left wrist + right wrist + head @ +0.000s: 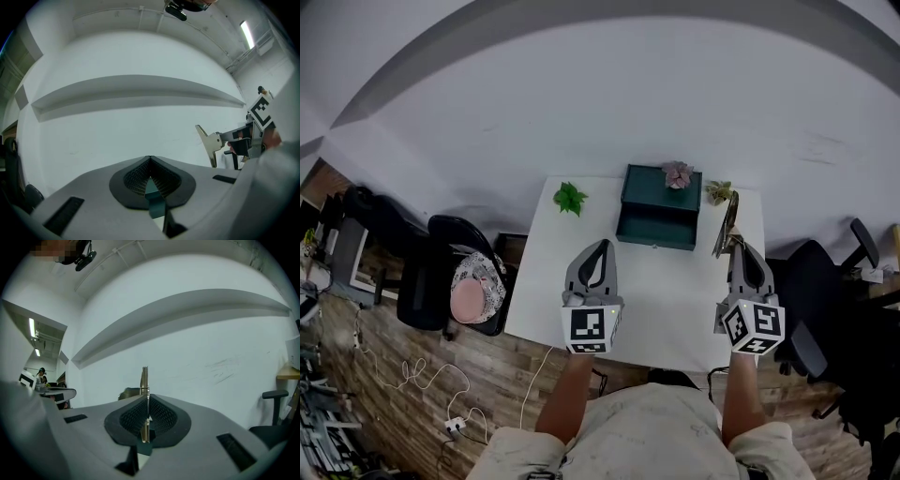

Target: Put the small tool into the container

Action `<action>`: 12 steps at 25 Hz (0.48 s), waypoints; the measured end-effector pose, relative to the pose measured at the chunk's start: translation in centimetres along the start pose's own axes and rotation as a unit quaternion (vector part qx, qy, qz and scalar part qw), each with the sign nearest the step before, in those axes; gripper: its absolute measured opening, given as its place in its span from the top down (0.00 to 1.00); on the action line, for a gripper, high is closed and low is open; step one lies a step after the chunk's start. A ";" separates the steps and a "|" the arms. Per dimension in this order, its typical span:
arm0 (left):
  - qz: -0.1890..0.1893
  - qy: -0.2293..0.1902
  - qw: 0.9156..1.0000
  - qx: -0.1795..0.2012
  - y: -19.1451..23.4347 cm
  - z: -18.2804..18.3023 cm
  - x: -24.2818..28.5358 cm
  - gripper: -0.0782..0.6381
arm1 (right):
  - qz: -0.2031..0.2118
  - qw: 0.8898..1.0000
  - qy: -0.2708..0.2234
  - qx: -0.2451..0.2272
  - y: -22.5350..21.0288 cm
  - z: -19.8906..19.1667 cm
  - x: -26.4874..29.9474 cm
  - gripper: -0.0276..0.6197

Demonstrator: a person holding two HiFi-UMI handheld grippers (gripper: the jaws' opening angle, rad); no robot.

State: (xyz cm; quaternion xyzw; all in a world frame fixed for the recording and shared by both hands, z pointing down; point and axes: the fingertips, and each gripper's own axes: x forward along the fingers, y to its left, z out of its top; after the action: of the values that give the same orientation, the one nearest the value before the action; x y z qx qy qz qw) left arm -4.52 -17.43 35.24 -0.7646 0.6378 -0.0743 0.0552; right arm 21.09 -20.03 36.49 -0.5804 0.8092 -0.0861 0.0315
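Right claw (146, 399) pinches a thin metal tool (145, 377) upright; left claw (150, 164) is closed, empty. Green container (652, 190) sits ahead.

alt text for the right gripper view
The right gripper is shut on a thin metal tool, seen edge-on and sticking up past its fingers. Behind is a white wall, with an office chair at right.
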 end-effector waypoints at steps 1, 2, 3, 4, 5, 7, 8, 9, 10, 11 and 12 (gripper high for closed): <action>-0.001 -0.001 1.000 0.002 -0.2 0.1 0.5 0.88 | 0.000 1.000 0.000 0.000 -0.4 0.1 0.4 0.93; -0.001 -0.003 1.000 0.006 -0.4 0.2 1.0 0.88 | 0.000 1.000 0.000 0.001 -0.8 0.2 0.7 0.93; -0.001 -0.004 1.000 0.009 -0.5 0.4 1.5 0.88 | 0.001 1.000 0.000 0.002 -1.1 0.3 1.1 0.93; 0.000 -0.004 1.000 0.012 -0.6 0.6 1.9 0.88 | 0.002 1.000 -0.001 0.003 -1.5 0.4 1.4 0.93; 0.002 -0.004 1.000 0.015 -0.6 0.8 2.3 0.88 | 0.003 1.000 -0.001 0.004 -1.8 0.4 1.8 0.93; 0.005 -0.004 1.000 0.018 -0.6 0.9 2.9 0.88 | 0.004 1.000 -0.003 0.005 -2.4 0.5 2.4 0.93; 0.007 -0.003 1.000 0.019 -0.6 0.7 3.1 0.88 | 0.005 1.000 -0.004 0.006 -2.6 0.6 2.6 0.93; 0.008 -0.001 1.000 0.021 -0.5 0.7 3.2 0.88 | 0.005 1.000 -0.004 0.008 -2.8 0.5 2.8 0.93; 0.010 0.000 1.000 0.022 -0.4 0.8 3.3 0.88 | 0.006 1.000 -0.004 0.009 -2.9 0.5 3.0 0.93; 0.011 -0.001 1.000 0.023 -0.4 0.9 3.4 0.88 | 0.006 1.000 -0.003 0.010 -2.9 0.5 3.2 0.93; 0.012 -0.001 1.000 0.024 -0.3 1.0 3.5 0.88 | 0.008 1.000 -0.003 0.010 -2.9 0.4 3.3 0.93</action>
State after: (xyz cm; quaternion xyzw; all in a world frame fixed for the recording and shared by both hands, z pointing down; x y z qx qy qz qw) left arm -3.40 -20.85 34.48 -0.7553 0.6452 -0.0880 0.0748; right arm 22.76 -24.12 36.74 -0.5738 0.8128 -0.0921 0.0400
